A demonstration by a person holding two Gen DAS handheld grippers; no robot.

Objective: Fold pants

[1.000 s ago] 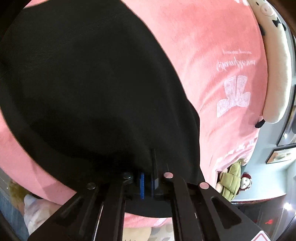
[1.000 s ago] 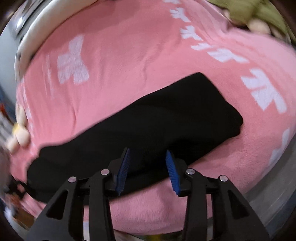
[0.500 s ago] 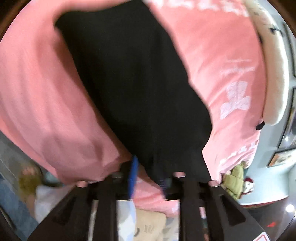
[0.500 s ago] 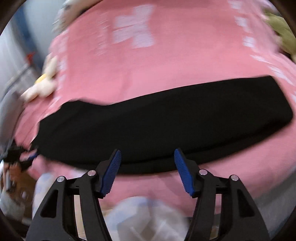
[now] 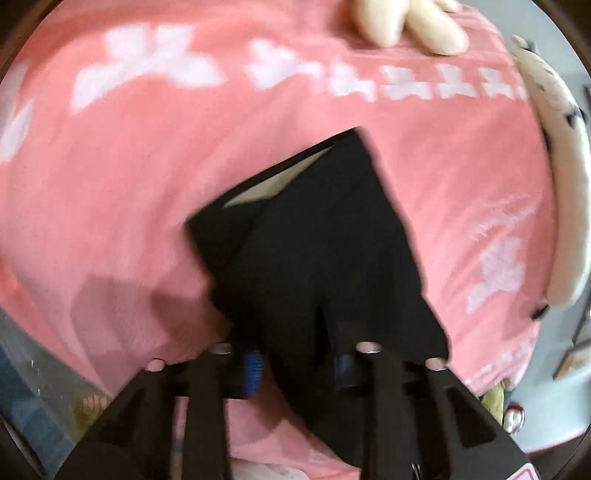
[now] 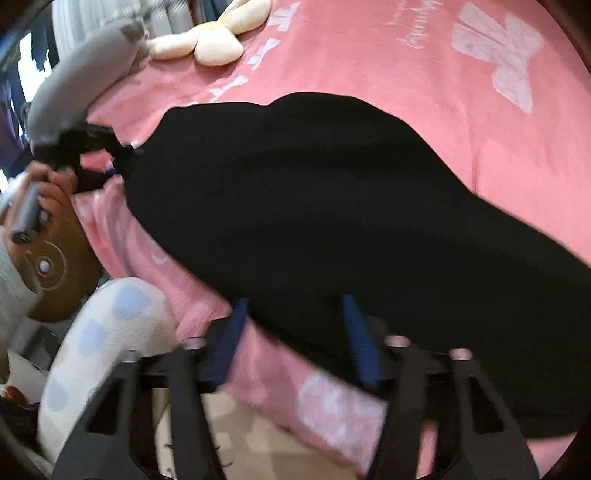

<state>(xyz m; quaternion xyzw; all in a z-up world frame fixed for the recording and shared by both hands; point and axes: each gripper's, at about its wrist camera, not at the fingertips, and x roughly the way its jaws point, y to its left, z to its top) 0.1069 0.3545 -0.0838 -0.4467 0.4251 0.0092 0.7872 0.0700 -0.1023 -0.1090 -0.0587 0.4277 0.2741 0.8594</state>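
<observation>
Open pink blanket [image 5: 122, 192] ahead-left and ahead-right of the left tongs [image 5: 297, 363], passable. Black pants [image 5: 325, 251] cover the lane straight ahead. Cream plush [image 5: 410, 22] blocks the far edge; long white plush [image 5: 561, 192] walls the right. Right tongs [image 6: 297, 338]: pants [image 6: 314, 199] fill the front, spotted white cushion [image 6: 107, 325] close at left, bare blanket [image 6: 480, 110] beyond.

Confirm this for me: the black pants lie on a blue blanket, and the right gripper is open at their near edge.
Not quite. The blanket is pink with white prints, not blue; the right wrist view shows it plainly. The rest holds: the black pants lie on it, and the right gripper is open, its blue pads apart at the near edge of the pants.
</observation>
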